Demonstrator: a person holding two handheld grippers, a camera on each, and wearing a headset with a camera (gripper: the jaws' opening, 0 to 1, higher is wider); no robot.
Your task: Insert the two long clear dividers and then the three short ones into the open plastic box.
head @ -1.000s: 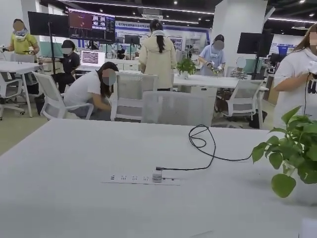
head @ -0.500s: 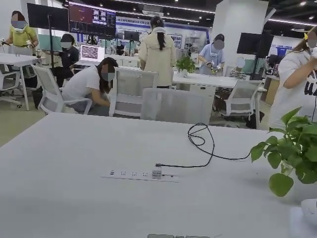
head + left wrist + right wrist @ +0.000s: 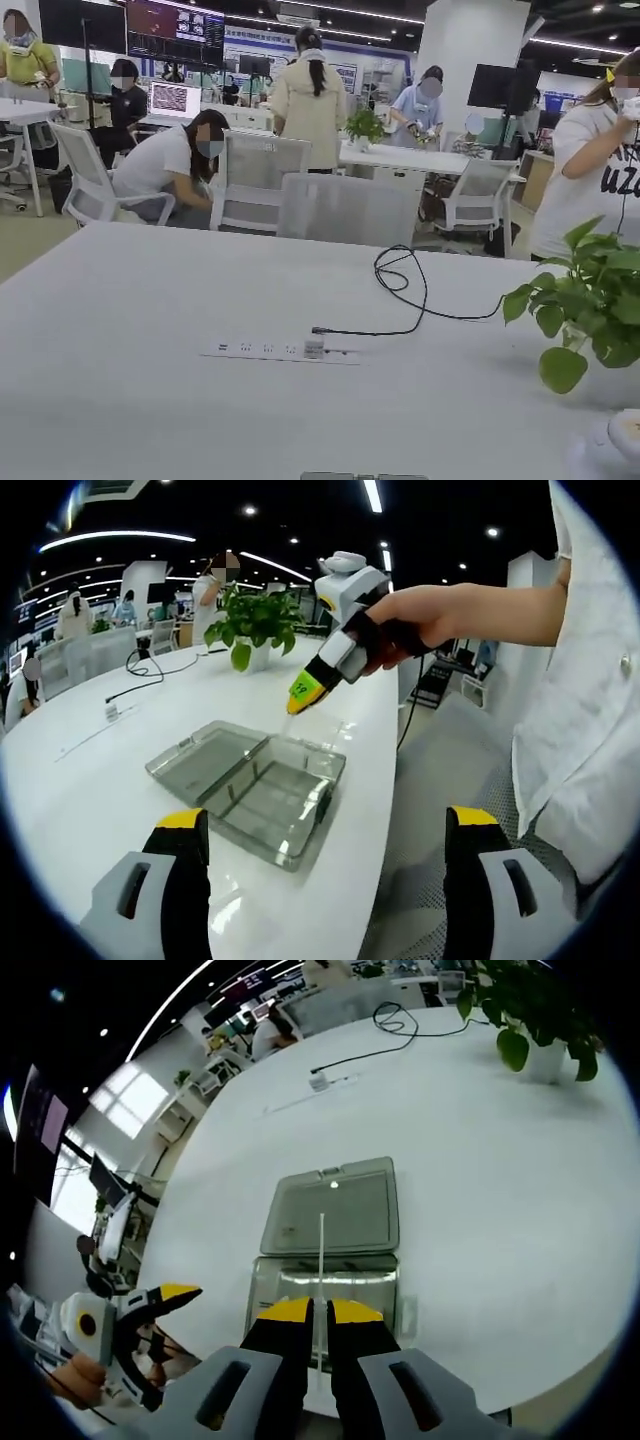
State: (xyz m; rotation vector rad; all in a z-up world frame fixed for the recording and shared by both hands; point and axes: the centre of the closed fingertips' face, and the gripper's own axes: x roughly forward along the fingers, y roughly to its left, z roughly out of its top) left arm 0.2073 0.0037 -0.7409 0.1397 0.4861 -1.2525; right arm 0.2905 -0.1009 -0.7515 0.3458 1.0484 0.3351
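The clear divider (image 3: pixel 321 1260) stood on edge, its long axis pointing straight ahead from the right hand-held gripper (image 3: pixel 320 1308), which pinched its near end above the open plastic box (image 3: pixel 350 1210) on the white surface (image 3: pixel 500 1160). The left hand-held gripper (image 3: pixel 325 818) gaped wide, holding nothing.

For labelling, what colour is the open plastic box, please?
The box is transparent smoky grey; the left gripper view shows it best.

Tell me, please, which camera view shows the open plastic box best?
The right gripper view: it looks down on the open plastic box, lid and tray side by side. The left gripper view shows it obliquely. The head view catches at most a grey sliver at its bottom edge.
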